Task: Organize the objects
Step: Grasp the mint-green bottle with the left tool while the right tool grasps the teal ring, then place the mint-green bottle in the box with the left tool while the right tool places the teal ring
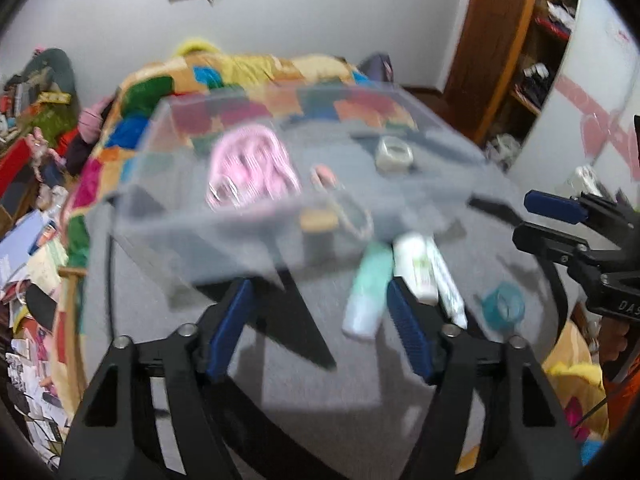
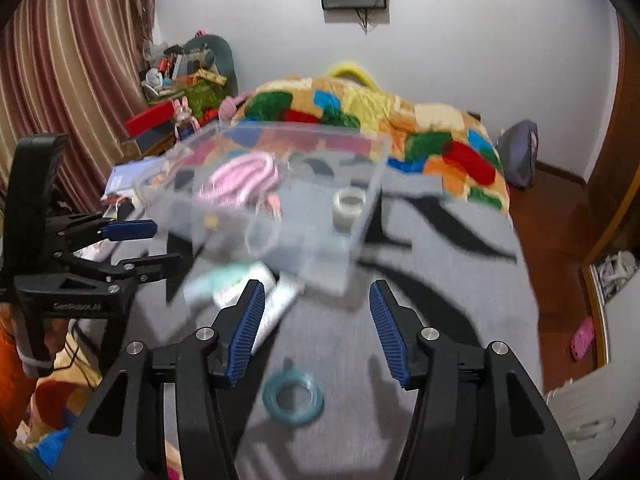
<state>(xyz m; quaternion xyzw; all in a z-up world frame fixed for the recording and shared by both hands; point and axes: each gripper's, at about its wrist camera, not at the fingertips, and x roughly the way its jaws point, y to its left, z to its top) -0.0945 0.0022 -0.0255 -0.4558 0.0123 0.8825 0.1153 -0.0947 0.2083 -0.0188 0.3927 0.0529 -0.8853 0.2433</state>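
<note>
A clear plastic box [image 1: 168,216] [image 2: 360,236] sits on the grey bed cover. Inside it lie a pink coiled cable [image 1: 252,168] [image 2: 244,180], a roll of clear tape [image 1: 394,154] [image 2: 349,204] and some small items. In front of the box lie a mint green tube [image 1: 366,288] [image 2: 212,280], a white tube [image 1: 416,268] [image 2: 276,304] and a teal tape ring [image 1: 504,304] [image 2: 293,398]. My left gripper [image 1: 320,320] [image 2: 152,248] is open, just short of the box and the tubes. My right gripper [image 2: 316,328] [image 1: 528,220] is open above the teal ring.
A patchwork quilt [image 1: 224,80] [image 2: 400,128] is heaped behind the box. Cluttered books and papers [image 1: 28,248] lie to the left of the bed. A wooden shelf [image 1: 524,40] stands at the right. Striped curtains [image 2: 72,80] hang at the left.
</note>
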